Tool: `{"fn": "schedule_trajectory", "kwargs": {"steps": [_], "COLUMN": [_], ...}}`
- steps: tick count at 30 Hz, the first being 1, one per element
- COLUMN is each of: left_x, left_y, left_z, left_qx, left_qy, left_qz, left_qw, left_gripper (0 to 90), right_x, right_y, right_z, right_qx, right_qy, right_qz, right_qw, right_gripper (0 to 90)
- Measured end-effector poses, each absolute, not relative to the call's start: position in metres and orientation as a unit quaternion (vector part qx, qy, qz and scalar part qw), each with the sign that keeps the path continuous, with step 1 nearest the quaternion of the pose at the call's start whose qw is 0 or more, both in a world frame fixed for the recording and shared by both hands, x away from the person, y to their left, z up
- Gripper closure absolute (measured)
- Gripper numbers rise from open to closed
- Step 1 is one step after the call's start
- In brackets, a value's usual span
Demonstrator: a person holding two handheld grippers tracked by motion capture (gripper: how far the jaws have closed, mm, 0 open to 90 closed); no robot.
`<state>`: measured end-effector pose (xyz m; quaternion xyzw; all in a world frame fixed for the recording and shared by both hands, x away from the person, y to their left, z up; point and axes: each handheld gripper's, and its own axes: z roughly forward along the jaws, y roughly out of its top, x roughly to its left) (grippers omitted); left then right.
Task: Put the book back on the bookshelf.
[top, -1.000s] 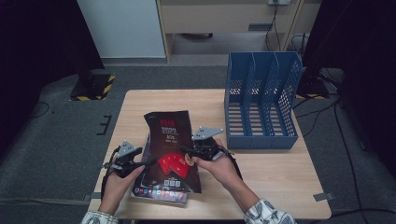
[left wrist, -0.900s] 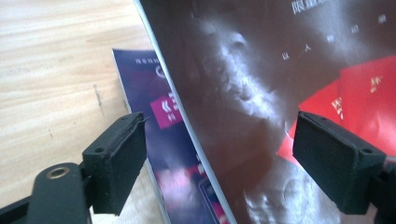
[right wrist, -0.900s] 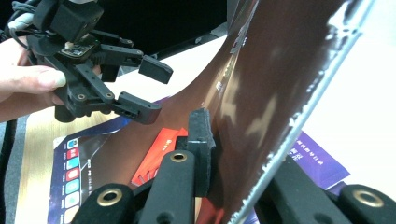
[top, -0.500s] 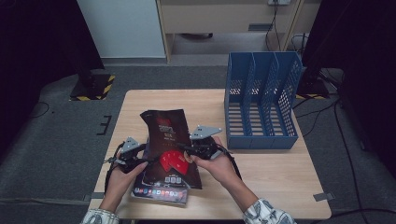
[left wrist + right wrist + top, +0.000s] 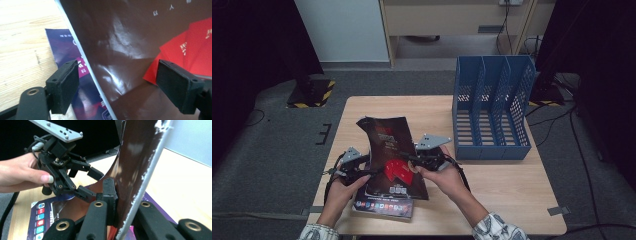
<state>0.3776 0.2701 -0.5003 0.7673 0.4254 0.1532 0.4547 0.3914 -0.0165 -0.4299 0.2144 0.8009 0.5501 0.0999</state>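
On the table (image 5: 512,175), two magazines (image 5: 393,150) (one lifted)

The blue file rack (image 5: 492,107) blocks the bench's (image 5: 512,185) far right corner; bare bench lies open in front of it and along the far left edge; the raised dark magazine (image 5: 387,142) stands between both hand-held grippers, above a purple booklet (image 5: 382,206).

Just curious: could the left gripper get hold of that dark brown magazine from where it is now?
Probably yes. The left gripper already has its open jaws on either side of the dark brown magazine, whose edge the right gripper holds lifted; nothing blocks it.
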Motion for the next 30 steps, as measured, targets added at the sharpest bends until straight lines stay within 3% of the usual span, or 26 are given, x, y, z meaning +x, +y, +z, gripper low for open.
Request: {"fn": "schedule_trajectory", "kwargs": {"steps": [7,11,17,18,20,23,30], "left_x": [0.378,0.378,0.376,0.376,0.376,0.375,0.373], "left_y": [0.269,0.273,0.284,0.286,0.287,0.287,0.288], "left_z": [-0.501,-0.5,-0.495,-0.494,-0.494,-0.494,-0.492], "left_qx": [0.768,0.765,0.763,0.762,0.763,0.766,0.771], "left_qy": [0.421,0.423,0.434,0.437,0.437,0.44,0.439], "left_qz": [0.132,0.123,0.127,0.129,0.131,0.138,0.142], "left_qw": [0.464,0.47,0.462,0.46,0.458,0.448,0.44], "left_gripper": [22.7,30.2,58.6,67.7,69.8,79.8,83.4], "right_x": [0.391,0.391,0.392,0.393,0.394,0.395,0.394], "right_y": [-0.019,-0.019,-0.02,-0.022,-0.022,-0.024,-0.023], "right_z": [-0.427,-0.427,-0.428,-0.43,-0.43,-0.431,-0.431], "right_qx": [0.209,0.205,0.204,0.206,0.208,0.208,0.197], "right_qy": [0.794,0.793,0.795,0.794,0.793,0.793,0.797], "right_qz": [0.561,0.566,0.564,0.564,0.566,0.567,0.565], "right_qw": [0.1,0.097,0.093,0.091,0.091,0.082,0.079], "right_gripper": [84.6,84.6,84.5,84.4,84.4,84.0,79.7]}}
